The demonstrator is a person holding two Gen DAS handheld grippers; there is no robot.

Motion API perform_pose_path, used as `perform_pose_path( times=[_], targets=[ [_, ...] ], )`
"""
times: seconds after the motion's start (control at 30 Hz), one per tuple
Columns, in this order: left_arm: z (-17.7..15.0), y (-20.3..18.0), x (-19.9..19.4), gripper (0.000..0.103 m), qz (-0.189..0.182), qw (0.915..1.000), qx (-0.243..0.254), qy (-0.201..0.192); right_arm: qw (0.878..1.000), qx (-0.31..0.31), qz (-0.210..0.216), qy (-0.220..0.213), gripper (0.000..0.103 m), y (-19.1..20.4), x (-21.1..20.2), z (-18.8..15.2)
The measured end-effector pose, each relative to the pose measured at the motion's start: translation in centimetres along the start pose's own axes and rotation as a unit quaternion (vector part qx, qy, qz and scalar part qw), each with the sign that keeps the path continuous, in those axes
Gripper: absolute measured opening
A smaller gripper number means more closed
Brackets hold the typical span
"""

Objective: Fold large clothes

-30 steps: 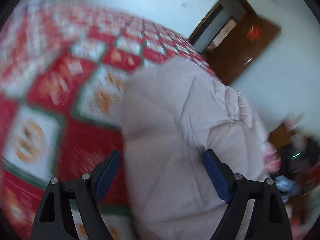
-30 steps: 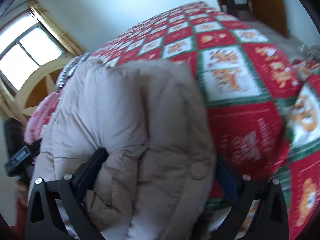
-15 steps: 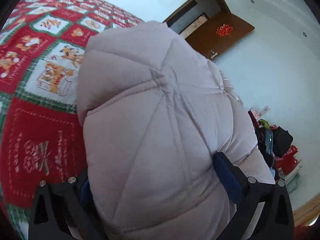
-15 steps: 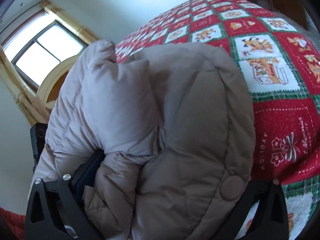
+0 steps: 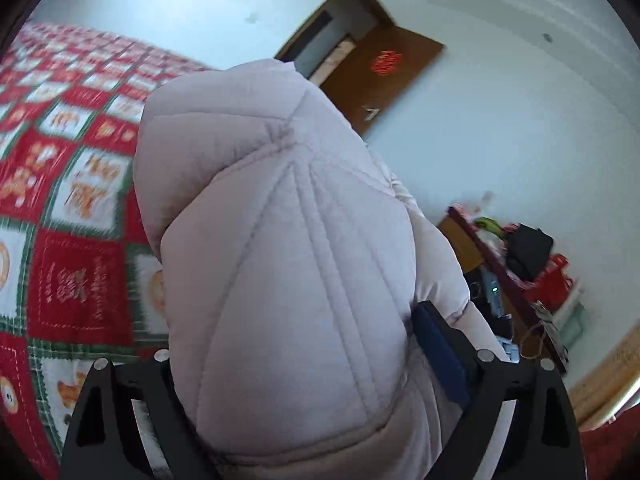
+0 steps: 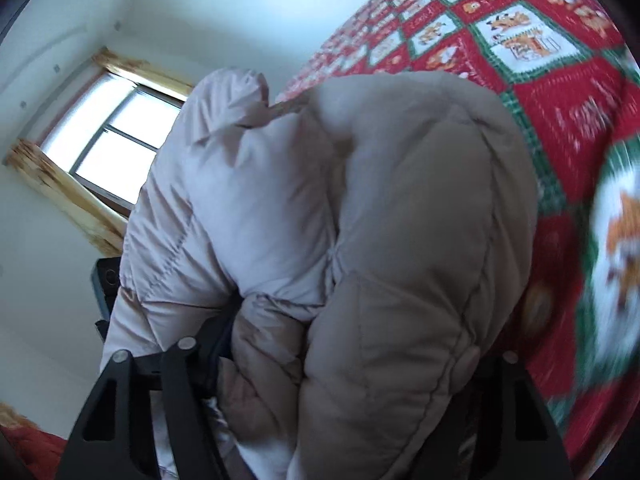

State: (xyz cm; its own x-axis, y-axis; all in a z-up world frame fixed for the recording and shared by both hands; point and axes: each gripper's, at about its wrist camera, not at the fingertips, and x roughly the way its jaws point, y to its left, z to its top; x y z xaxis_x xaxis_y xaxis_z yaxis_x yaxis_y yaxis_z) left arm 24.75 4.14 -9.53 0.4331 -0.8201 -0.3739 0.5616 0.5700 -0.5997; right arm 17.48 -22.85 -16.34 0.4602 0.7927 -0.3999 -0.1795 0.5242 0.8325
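A pale pink-beige puffy jacket fills the left wrist view, bunched up above the red, green and white quilted bed. My left gripper has the jacket's bulk between its jaws, which are closing. Its right blue pad presses into the fabric, and the left pad is buried under it. In the right wrist view the same jacket bulges over my right gripper, whose jaws are closing on thick folds. Both of its pads are mostly hidden by fabric. The quilt lies behind, to the right.
A brown door with a red ornament stands open in the white wall beyond the bed. A cluttered low table sits at the right. On the other side are a wood-framed window and a dark device.
Both grippers pushed deeper into the jacket and rose with it, tilting the views toward the walls. The jacket now bunches higher between the jaws, and the right jaws have narrowed.
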Motion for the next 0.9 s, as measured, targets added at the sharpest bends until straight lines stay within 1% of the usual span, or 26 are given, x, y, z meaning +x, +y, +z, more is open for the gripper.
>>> perform_pose_path(
  times=[0.07,0.13,0.17,0.2,0.27,0.33,0.37,0.4,0.43,0.47,0.5,0.57,0.6,0.63,0.7,0.73,0.77,0.8,0.87,0.9],
  targets=[
    [0.5,-1.7,-0.3,0.091,-0.020,0.9997,0.015,-0.007,1.000,0.000,0.019,-0.018,0.068,1.0,-1.5,-0.2],
    [0.9,-3.3,-0.5,0.091,-0.037,0.9988,0.030,-0.014,0.999,-0.007,0.029,-0.041,0.068,2.1,-3.5,-0.3],
    [1.3,-4.6,-0.5,0.091,-0.049,0.9978,0.040,-0.017,0.998,-0.011,0.032,-0.057,0.068,2.9,-5.0,-0.4],
    [1.8,-5.6,-0.2,0.091,-0.059,0.9969,0.048,-0.018,0.997,-0.014,0.032,-0.068,0.068,3.3,-5.7,-0.2],
    [2.5,-7.9,0.4,0.091,-0.085,0.9940,0.065,-0.020,0.994,-0.031,0.025,-0.101,0.067,4.8,-9.1,-0.1],
    [3.4,-10.7,1.8,0.091,-0.124,0.9890,0.080,-0.017,0.989,-0.053,0.005,-0.134,0.066,6.3,-12.6,-0.1],
    [3.7,-12.3,2.8,0.091,-0.142,0.9862,0.085,-0.012,0.986,-0.064,-0.010,-0.155,0.066,7.2,-15.2,-0.1],
    [4.1,-13.5,3.9,0.091,-0.155,0.9840,0.088,-0.006,0.983,-0.067,-0.022,-0.168,0.066,7.4,-16.6,0.1],
    [4.3,-14.8,5.2,0.091,-0.166,0.9818,0.091,0.002,0.979,-0.069,-0.043,-0.185,0.066,7.6,-18.7,0.2],
    [4.4,-16.3,7.0,0.091,-0.176,0.9795,0.097,0.014,0.976,-0.069,-0.064,-0.199,0.066,7.5,-20.5,0.1],
    [4.4,-17.7,9.1,0.091,-0.179,0.9780,0.102,0.029,0.972,-0.067,-0.085,-0.211,0.065,7.1,-21.5,0.4],
    [4.1,-19.7,13.5,0.092,-0.169,0.9767,0.117,0.060,0.963,-0.042,-0.130,-0.233,0.065,5.0,-24.2,0.2],
    [3.9,-20.2,15.4,0.092,-0.160,0.9767,0.124,0.072,0.960,-0.028,-0.142,-0.238,0.065,3.9,-24.7,0.2],
    [3.8,-20.5,17.9,0.092,-0.145,0.9771,0.128,0.088,0.955,-0.009,-0.163,-0.246,0.064,2.0,-25.4,0.3],
    [2.9,-20.4,22.4,0.092,-0.107,0.9779,0.130,0.123,0.948,0.015,-0.194,-0.250,0.063,-0.9,-25.8,0.5],
    [2.7,-20.0,24.1,0.092,-0.088,0.9783,0.130,0.136,0.944,0.029,-0.211,-0.250,0.062,-3.0,-25.6,0.7],
    [2.1,-19.3,26.4,0.092,-0.052,0.9779,0.137,0.149,0.942,0.042,-0.222,-0.249,0.061,-4.7,-25.3,1.1],
    [1.7,-19.0,27.7,0.092,-0.026,0.9770,0.143,0.156,0.939,0.051,-0.231,-0.248,0.061,-5.9,-24.9,1.4],
    [0.4,-18.0,29.6,0.092,0.028,0.9725,0.162,0.166,0.931,0.062,-0.263,-0.245,0.061,-8.8,-23.6,2.3],
    [0.2,-17.3,30.2,0.095,0.045,0.9728,0.158,0.164,0.930,0.064,-0.267,-0.245,0.061,-9.7,-23.1,2.7]
  ],
)
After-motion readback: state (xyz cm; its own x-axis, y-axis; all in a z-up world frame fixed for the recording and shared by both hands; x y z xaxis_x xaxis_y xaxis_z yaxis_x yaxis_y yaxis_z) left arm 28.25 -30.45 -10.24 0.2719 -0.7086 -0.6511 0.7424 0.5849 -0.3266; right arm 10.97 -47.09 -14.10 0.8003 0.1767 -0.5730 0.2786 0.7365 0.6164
